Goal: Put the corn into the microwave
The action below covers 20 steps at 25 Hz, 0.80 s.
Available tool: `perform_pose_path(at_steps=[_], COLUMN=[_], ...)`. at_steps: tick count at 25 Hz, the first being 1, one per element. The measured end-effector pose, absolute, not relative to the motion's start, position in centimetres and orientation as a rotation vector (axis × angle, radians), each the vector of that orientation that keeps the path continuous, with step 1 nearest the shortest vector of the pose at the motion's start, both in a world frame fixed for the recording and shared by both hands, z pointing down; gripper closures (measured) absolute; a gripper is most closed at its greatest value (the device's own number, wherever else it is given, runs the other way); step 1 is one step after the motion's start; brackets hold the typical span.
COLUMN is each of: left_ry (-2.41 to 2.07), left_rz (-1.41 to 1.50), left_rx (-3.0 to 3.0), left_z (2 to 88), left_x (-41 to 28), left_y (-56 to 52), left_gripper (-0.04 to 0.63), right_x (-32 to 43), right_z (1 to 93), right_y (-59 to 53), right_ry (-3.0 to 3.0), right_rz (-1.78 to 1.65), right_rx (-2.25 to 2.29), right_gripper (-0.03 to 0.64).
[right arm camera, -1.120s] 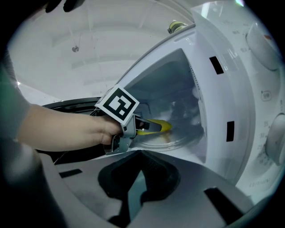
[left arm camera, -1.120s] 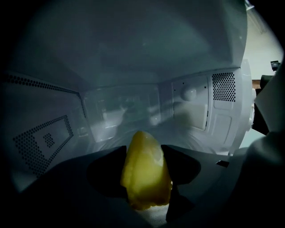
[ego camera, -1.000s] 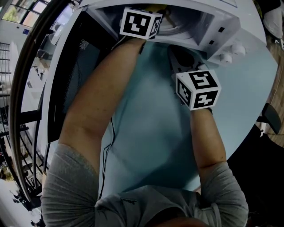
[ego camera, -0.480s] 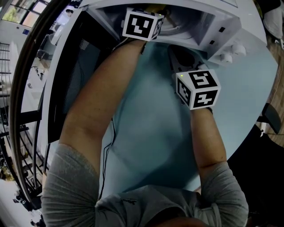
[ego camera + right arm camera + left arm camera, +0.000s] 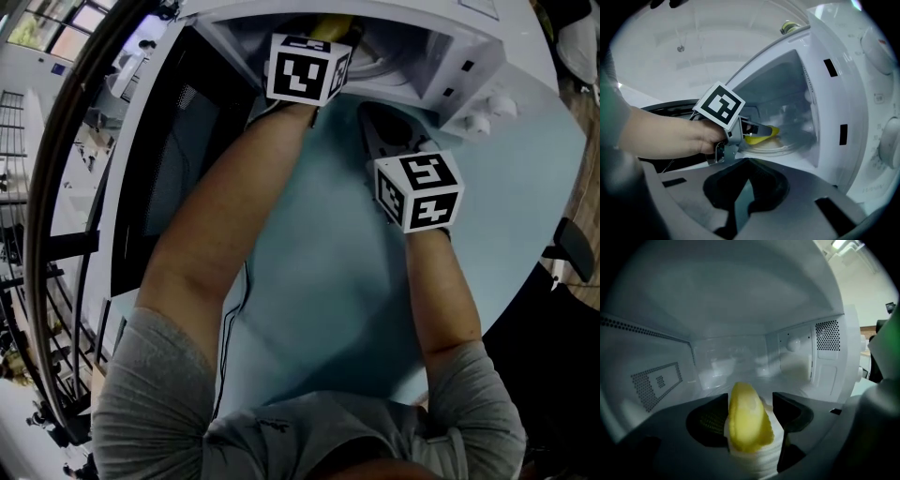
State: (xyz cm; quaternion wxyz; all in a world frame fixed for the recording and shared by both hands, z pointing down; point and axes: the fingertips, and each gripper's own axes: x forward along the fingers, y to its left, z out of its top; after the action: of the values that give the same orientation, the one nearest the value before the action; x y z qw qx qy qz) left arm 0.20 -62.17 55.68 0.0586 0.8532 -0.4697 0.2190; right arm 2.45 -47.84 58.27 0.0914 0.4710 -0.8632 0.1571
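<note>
Now the left gripper [image 5: 750, 398] is opening its jaws wide around the corn [image 5: 746, 423] inside the microwave [image 5: 740, 301].

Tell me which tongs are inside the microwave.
The left tongs: they reach into the microwave, jaws opening with the corn between them. The right tongs hover outside in front, holding nothing.

A: Left gripper [image 5: 751, 399] fingers [image 5: 787, 411], any room ahead?
B: Open up to the back wall [image 5: 736, 357] of the microwave [image 5: 469, 56]; roof [image 5: 740, 296] well above. Corn [image 5: 745, 423] sits between the opening jaws.
A: Sides?
B: Walls [image 5: 651, 376] left and right, both well off the fingers. Door [image 5: 164, 178] swung wide, behind-left. Right gripper [image 5: 749, 164] outside the microwave, jaws together, clear.
</note>
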Motion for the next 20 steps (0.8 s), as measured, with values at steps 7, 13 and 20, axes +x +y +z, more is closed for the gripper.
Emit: perform_pose_path(at_steps=[7,13,20], left_ry=[-1.460,-1.436,-1.399], left_rz=[0.590,0.540,0.448], left_rx=[2.563,2.523,2.483], left_z=[54.2,53.1,49.7], left_x=[-1.3,-2.2,-3.9], left_y=[-59.0,-54.9,-48.7], left_gripper=[0.298,0.298,0.298], right_x=[3.5,4.6,6.4], right_z=[58.0,55.8,51.9], right_y=[-46.4,-43.7,-40.0], right_ry=[-2.589,-2.600,-2.584], right_rz=[0.572,0.564,0.543], right_rx=[1.455,1.466,1.480], right_gripper=[0.607,0.608,0.607])
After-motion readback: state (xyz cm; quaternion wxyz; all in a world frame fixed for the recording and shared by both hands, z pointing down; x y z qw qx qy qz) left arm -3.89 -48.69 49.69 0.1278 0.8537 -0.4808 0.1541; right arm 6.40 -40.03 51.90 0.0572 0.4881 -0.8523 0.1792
